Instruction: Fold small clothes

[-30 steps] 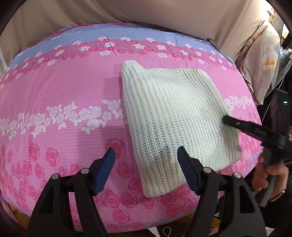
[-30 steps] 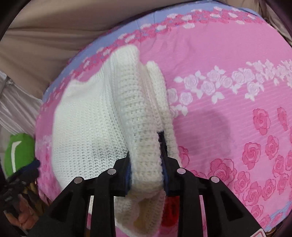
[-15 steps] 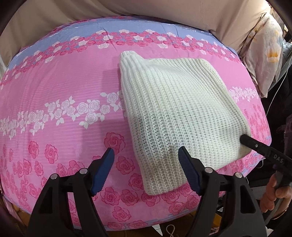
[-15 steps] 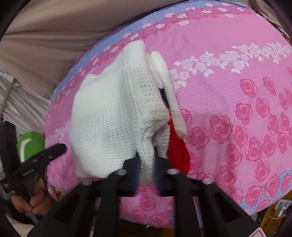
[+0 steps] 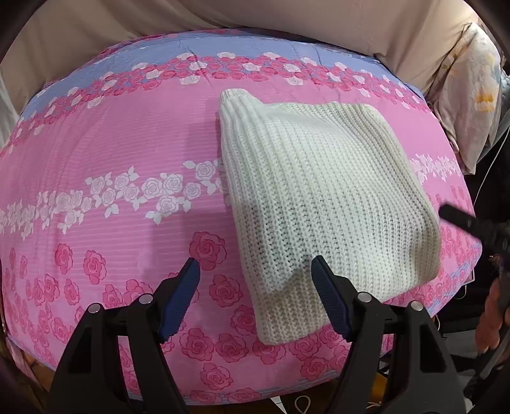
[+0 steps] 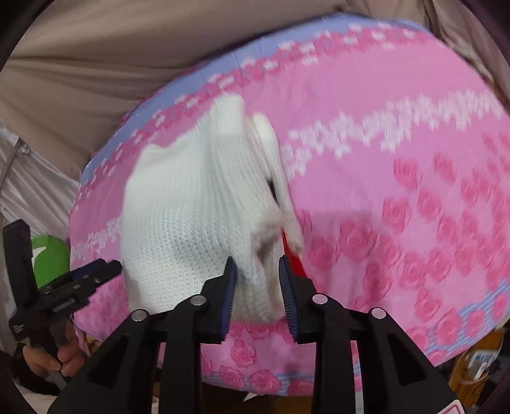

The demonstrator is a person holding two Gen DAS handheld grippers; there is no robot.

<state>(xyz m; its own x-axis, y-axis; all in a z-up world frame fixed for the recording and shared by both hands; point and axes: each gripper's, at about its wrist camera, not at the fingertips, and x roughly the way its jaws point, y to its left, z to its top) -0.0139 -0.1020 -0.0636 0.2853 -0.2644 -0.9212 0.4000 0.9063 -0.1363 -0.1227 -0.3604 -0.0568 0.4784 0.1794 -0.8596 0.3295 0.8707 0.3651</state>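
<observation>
A folded white knit sweater (image 5: 322, 191) lies on the pink rose-print bedspread (image 5: 111, 165), right of the middle. My left gripper (image 5: 255, 286) is open and empty, held above the sweater's near left corner. In the right wrist view the sweater (image 6: 191, 216) lies just past my right gripper (image 6: 258, 280), whose jaws stand apart around the near edge of the fold without pinching it. A bit of red cloth (image 6: 291, 258) shows under the sweater. The right gripper also shows at the right edge of the left wrist view (image 5: 471, 223).
A beige bed sheet (image 5: 287, 22) runs behind the bedspread. A floral pillow (image 5: 471, 95) sits at the far right. The bedspread's edge drops off close to both grippers. A green object (image 6: 51, 258) stands beyond the bed's left side in the right wrist view.
My right gripper has opened, let go of the sweater's folded edge and drawn back toward the bed's edge. The sweater has settled flat. The left gripper has barely moved.
</observation>
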